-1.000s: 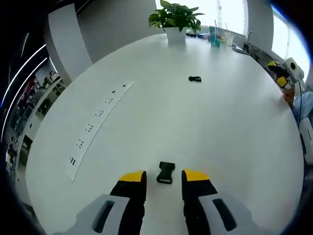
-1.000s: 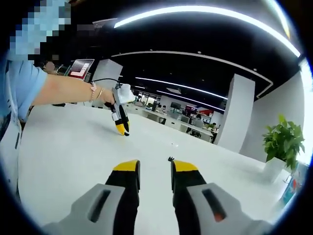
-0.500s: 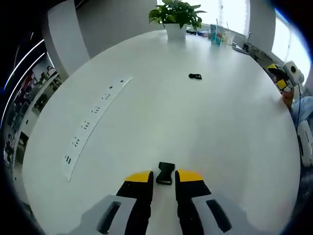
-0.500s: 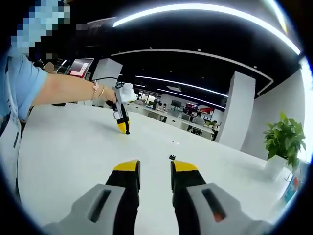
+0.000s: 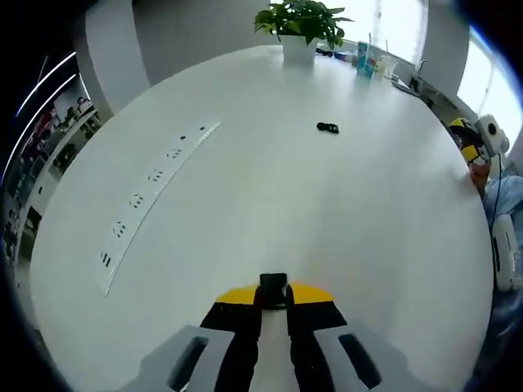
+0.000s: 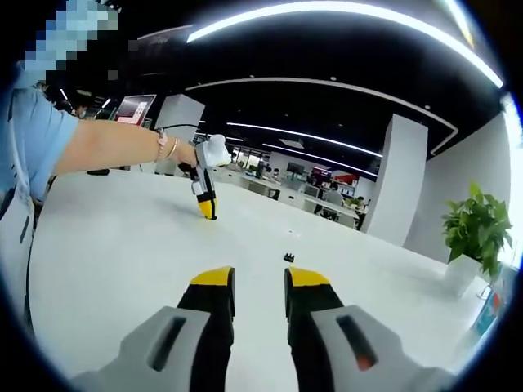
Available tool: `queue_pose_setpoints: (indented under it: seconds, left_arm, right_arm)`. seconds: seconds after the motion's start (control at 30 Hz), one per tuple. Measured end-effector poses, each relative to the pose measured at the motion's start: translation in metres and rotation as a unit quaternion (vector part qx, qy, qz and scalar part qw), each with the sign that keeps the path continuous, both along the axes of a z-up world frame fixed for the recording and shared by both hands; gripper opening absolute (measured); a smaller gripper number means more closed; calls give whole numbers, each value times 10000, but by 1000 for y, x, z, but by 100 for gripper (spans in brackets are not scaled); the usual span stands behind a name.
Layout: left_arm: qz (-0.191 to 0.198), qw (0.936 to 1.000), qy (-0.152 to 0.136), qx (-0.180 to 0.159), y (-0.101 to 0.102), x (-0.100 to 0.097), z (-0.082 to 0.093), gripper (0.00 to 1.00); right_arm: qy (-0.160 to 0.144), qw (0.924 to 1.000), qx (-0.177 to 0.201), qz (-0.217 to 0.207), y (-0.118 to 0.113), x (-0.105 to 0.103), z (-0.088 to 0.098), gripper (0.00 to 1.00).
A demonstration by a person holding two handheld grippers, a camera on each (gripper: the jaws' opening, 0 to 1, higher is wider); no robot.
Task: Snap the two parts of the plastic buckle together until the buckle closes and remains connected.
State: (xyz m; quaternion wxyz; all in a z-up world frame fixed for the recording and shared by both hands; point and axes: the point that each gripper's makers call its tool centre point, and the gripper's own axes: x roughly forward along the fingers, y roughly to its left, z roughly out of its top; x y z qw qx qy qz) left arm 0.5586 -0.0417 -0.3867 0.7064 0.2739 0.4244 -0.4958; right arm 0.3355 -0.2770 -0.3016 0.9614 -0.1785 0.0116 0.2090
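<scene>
A black buckle part [image 5: 273,282] lies on the white round table [image 5: 270,196], and my left gripper [image 5: 273,294] is shut on it, yellow tips pressing both its sides. The second black buckle part [image 5: 327,127] lies alone farther out on the table, and it appears as a small dark piece [image 6: 289,257] just beyond my right gripper [image 6: 259,282]. That gripper is open above the table with nothing between its jaws. In the right gripper view a person's hand holds the left gripper [image 6: 208,212] with its tips down on the table. The right gripper [image 5: 474,139] is at the table's right edge.
A potted plant [image 5: 301,24] and some cups [image 5: 364,59] stand at the table's far end. A strip of power sockets [image 5: 151,200] is set into the tabletop on the left. The person's arm [image 6: 106,147] reaches over the table from the left, and a plant [image 6: 478,237] stands at the right.
My left gripper's jaws have come together around the near buckle part, from wide open to shut on it. The right gripper has held still and stays open.
</scene>
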Motion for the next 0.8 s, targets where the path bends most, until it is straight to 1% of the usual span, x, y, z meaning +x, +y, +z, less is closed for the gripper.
queue_pose_setpoints:
  seconds: [0.17,0.3,0.43,0.8]
  left_arm:
    - [74,10000,27,-11,1,1,1,10]
    - [130,9999,20,30,1,-3,0,9]
    - [125,9999,14,85,3,-1,1,9]
    - [27,9995,118,294,13,-19,2,9]
  right_arm:
    - [7,10000,-13,9,1,0,0,24]
    - [18,10000,-11,1,0,0,0,24]
    - [60,10000,-35,2,1,0,-3,24]
    - [155,9998,-72,-80,-4,3,-7,23]
